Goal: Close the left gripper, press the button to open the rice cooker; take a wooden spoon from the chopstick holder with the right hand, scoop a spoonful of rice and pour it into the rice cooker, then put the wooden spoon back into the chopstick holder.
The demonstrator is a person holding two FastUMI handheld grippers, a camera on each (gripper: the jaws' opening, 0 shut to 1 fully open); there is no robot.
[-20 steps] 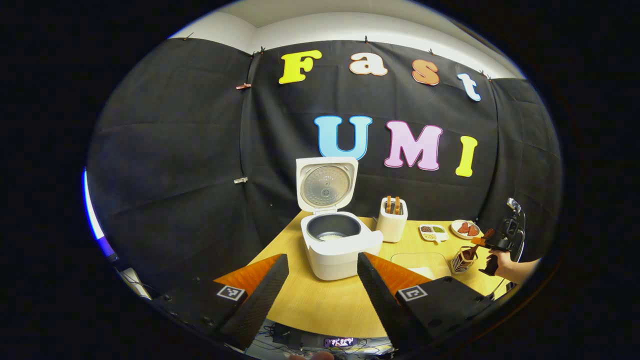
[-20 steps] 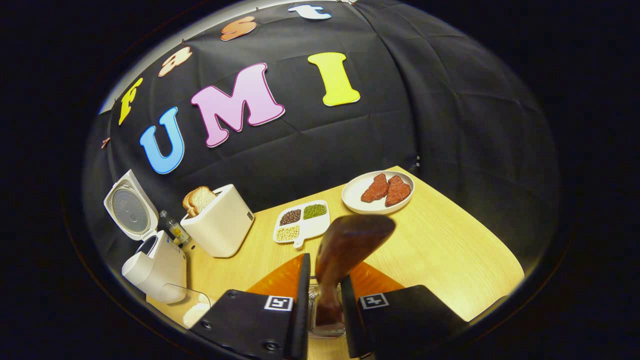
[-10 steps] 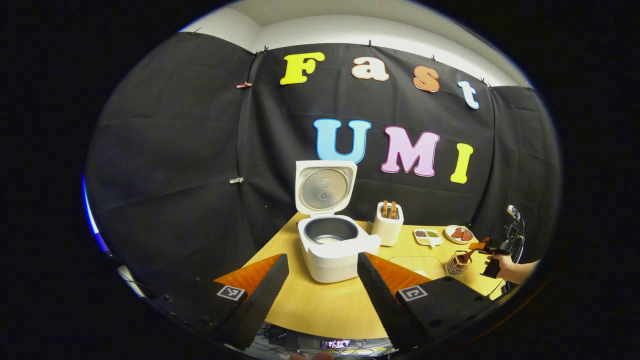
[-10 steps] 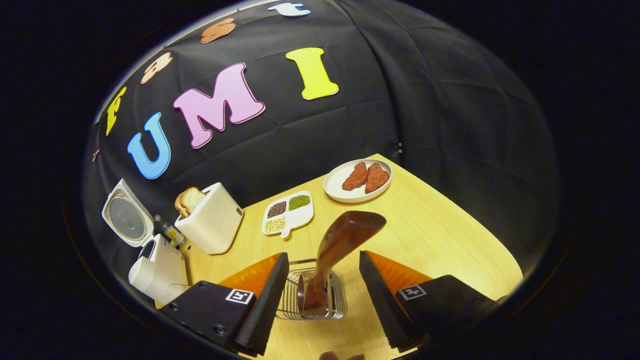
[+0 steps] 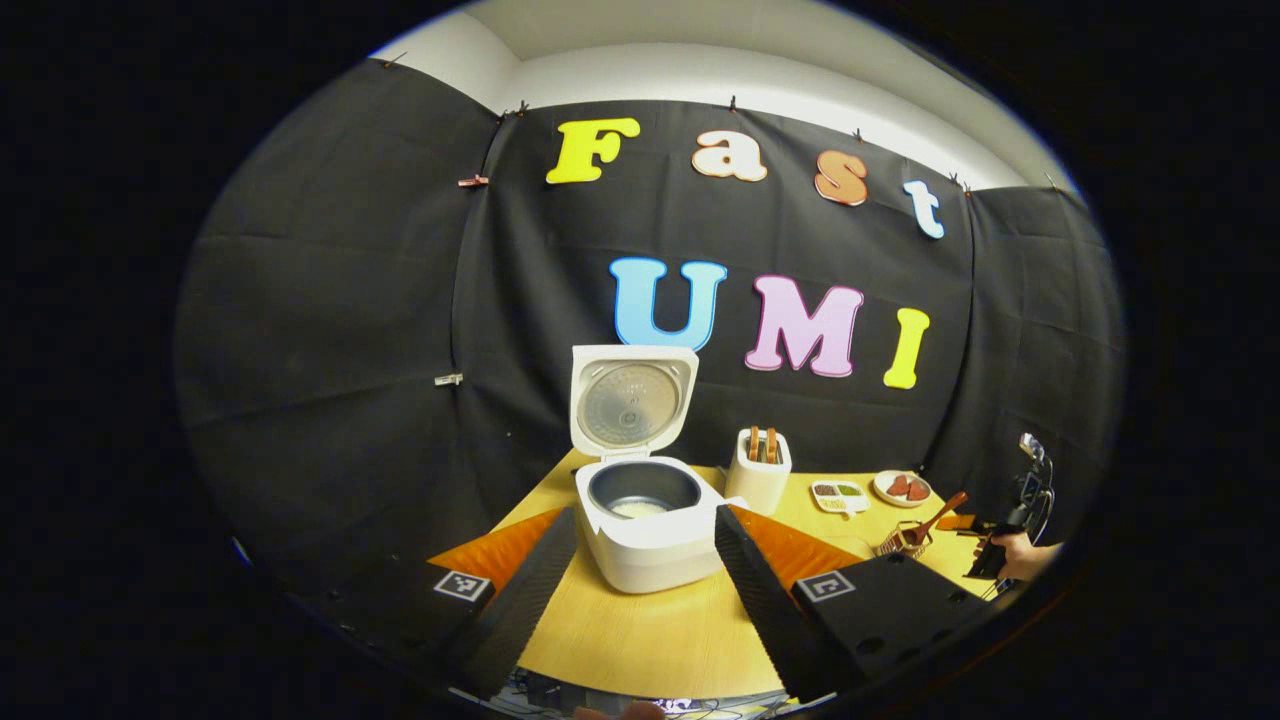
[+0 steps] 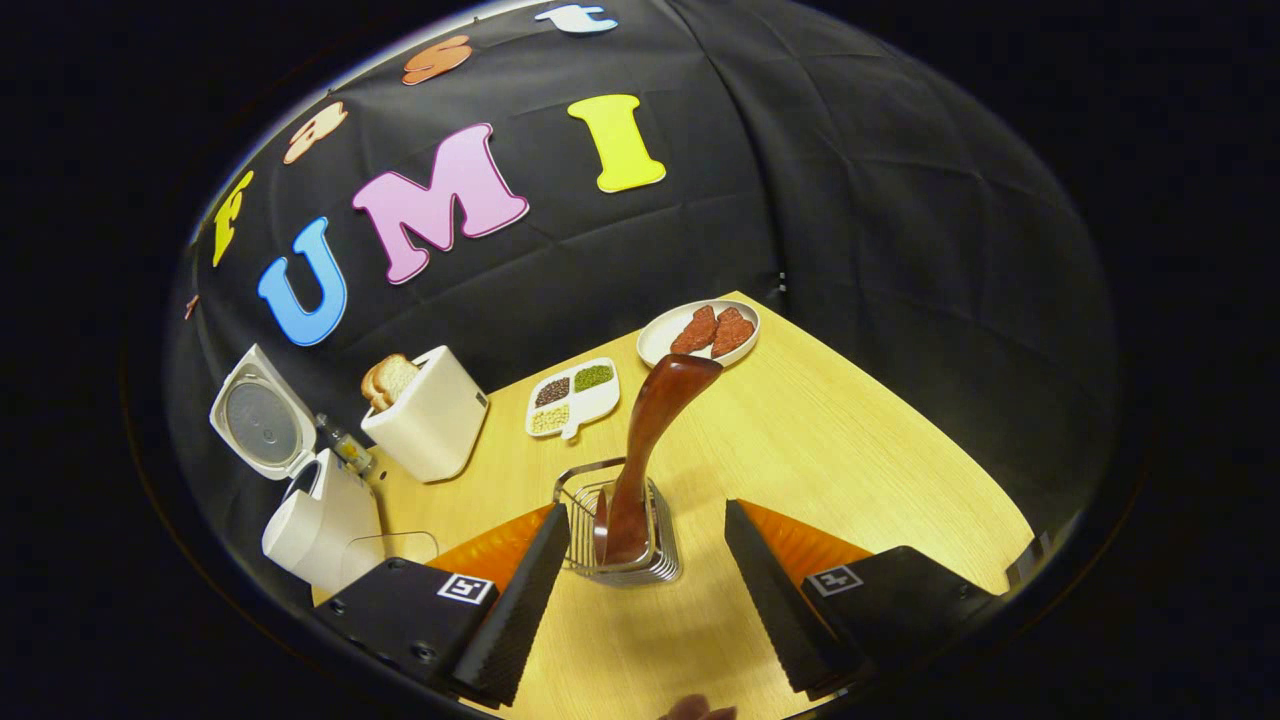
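Rice cooker [image 6: 320,520] stands lid-up at the worktop [image 6: 850,440] left edge; bare worktop lies right. Wooden spoon [image 6: 650,440] leans in the chopstick holder [image 6: 620,530]. Right gripper [image 6: 645,590] fingers spread wide, empty. Left gripper [image 5: 645,570] fingers likewise wide, empty.

Each tool [image 6: 645,590] is a black block with wedge-shaped fingers [image 6: 520,600] – a square black-and-white marker on top
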